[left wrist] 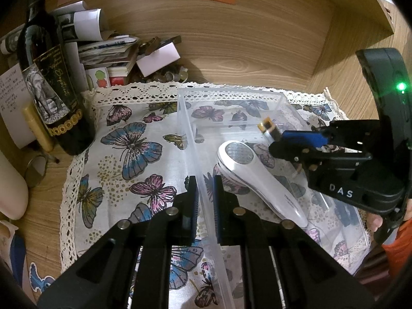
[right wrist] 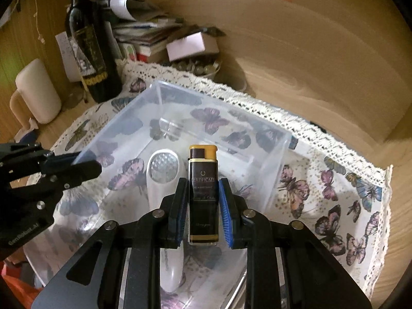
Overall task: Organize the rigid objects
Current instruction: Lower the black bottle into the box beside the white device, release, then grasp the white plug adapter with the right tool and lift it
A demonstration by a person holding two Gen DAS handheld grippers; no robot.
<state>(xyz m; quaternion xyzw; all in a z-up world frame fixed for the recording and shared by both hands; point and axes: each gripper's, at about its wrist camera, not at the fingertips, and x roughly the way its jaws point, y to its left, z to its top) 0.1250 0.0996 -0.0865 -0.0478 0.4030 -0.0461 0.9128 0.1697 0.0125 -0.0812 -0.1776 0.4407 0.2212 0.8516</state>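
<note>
A clear plastic box (left wrist: pixel 231 93) (right wrist: pixel 221 106) stands on a butterfly cloth (left wrist: pixel 128 139). Inside it lies a white handheld lint shaver (left wrist: pixel 253 176) (right wrist: pixel 164 171). My left gripper (left wrist: pixel 205 181) (right wrist: pixel 86 163) is shut on the box's left side wall, which runs between its blue pads. My right gripper (right wrist: pixel 203 184) (left wrist: pixel 279 143) is shut on a brown and gold lighter (right wrist: pixel 203 193) (left wrist: pixel 267 126). It holds the lighter over the inside of the box, beside the shaver's head, tilted downward.
A dark wine bottle (left wrist: pixel 51 90) (right wrist: pixel 90 51) stands left of the cloth. A heap of papers and small boxes (left wrist: pixel 108 49) and a bowl of small bits (right wrist: pixel 198 65) sit behind it. A cream mug (right wrist: pixel 38 92) is at far left. Wooden walls enclose the back and right.
</note>
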